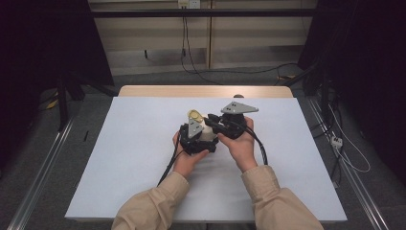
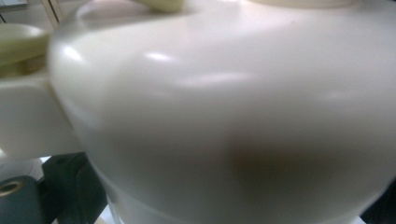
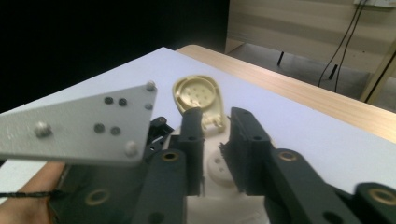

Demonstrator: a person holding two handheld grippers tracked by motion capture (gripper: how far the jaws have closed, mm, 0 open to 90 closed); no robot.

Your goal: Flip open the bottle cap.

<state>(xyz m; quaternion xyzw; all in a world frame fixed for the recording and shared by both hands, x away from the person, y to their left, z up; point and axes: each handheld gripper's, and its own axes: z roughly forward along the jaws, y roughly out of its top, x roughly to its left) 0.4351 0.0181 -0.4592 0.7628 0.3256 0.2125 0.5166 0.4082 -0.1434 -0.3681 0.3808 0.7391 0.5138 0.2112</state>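
The left tool [image 1: 203,135] grasps a cream bottle [image 1: 207,130], flip cap [image 3: 198,95] already open; the right tool [image 3: 215,140], jaws parted, straddles its spout [image 3: 219,169].

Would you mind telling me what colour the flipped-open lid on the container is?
Pale yellow; the lid shows best in the right gripper view.

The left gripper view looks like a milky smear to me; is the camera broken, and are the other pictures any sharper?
Not broken: in the left gripper view the cream container sits too close to focus, with soft glare patches. The right gripper view is sharp on its open lid, softer on the near tongs. The high view is evenly lit, dark at the sides.
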